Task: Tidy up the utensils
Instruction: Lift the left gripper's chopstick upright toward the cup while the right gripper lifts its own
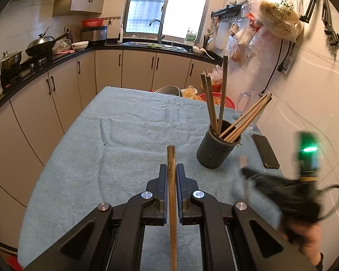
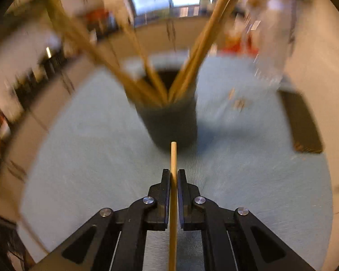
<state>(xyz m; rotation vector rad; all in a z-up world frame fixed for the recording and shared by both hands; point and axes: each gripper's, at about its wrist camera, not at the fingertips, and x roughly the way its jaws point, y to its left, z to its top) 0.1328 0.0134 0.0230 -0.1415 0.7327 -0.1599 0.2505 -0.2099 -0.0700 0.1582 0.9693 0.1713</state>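
Observation:
My left gripper (image 1: 171,167) is shut on a dark brown chopstick (image 1: 171,158) that sticks out forward over the blue-grey tablecloth (image 1: 124,135). A dark grey holder cup (image 1: 214,151) stands to the right of it, with several chopsticks (image 1: 214,108) leaning in it. My right gripper (image 2: 174,171) is shut on a light wooden chopstick (image 2: 173,155) whose tip points at the base of the cup (image 2: 171,122) just in front. In the left wrist view the right gripper (image 1: 245,170) shows as a blur right of the cup.
A black phone (image 1: 265,151) (image 2: 302,122) lies on the cloth right of the cup, near the wall. A clear glass jug (image 1: 244,103) stands behind the cup. Kitchen cabinets, a sink and a stove run along the left and back.

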